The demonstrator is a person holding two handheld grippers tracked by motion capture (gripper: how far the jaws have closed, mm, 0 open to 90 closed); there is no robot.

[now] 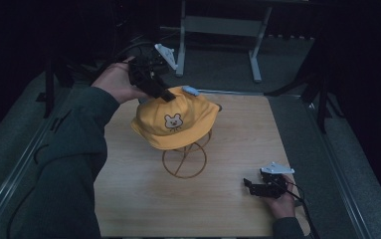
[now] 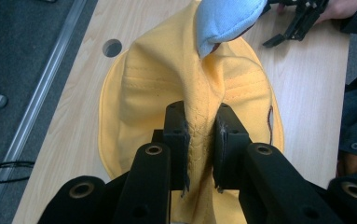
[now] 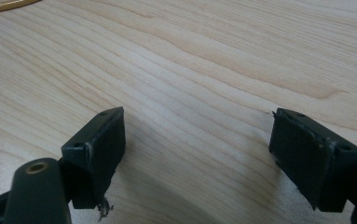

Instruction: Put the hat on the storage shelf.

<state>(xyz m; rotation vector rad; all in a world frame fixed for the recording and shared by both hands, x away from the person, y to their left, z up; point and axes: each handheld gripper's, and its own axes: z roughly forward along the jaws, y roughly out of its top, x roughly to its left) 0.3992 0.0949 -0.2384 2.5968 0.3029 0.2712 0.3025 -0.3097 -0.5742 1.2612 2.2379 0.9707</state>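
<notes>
Left gripper point(image 2: 199, 140) clamped on a pinched fold of the yellow hat point(image 1: 175, 122); soft, light cloth, best held there. Right gripper point(image 3: 197, 154) jaws apart.

Person's dark grey-green sleeves point(image 1: 78, 144); black two-jaw left gripper point(image 2: 198, 135) w/ brass-ringed screw holes, frayed pads; right gripper point(image 3: 197, 158) matte black, grey three-cornered plate on top, black cable trailing.

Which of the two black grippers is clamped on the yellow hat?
The left gripper, at the table's far side: its jaws pinch a fold of the yellow fabric hat. The right gripper sits open over bare wooden table.
</notes>
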